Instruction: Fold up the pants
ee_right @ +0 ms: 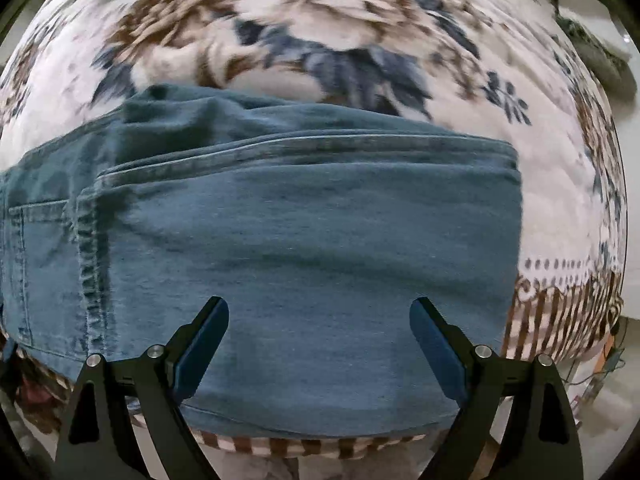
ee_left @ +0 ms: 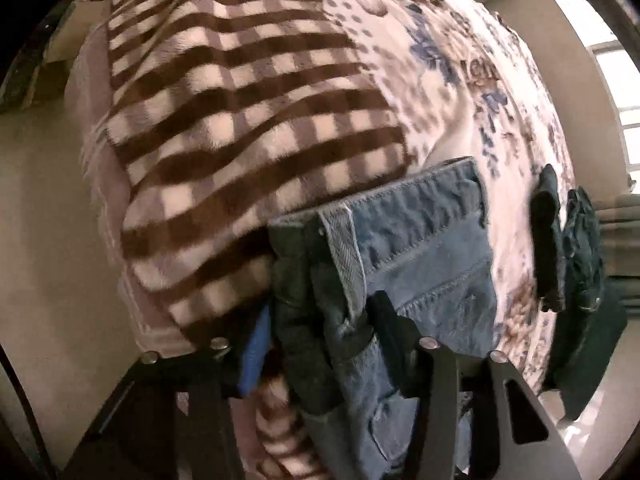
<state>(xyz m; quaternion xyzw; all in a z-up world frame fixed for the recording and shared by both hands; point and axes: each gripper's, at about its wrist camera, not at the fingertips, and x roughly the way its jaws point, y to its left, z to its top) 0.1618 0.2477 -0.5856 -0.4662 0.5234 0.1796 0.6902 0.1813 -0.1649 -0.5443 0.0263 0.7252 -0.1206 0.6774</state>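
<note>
The blue denim pants [ee_right: 312, 240] lie folded flat on a floral and checked blanket [ee_right: 320, 20], long fold edge toward 12 o'clock, back pocket at 9 o'clock.

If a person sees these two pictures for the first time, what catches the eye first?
The jeans, folded flat, fill the middle of the right view. Under them lies a blanket, checked brown on one part, flowered on the other. In the left view the left gripper has denim between its fingers.
</note>
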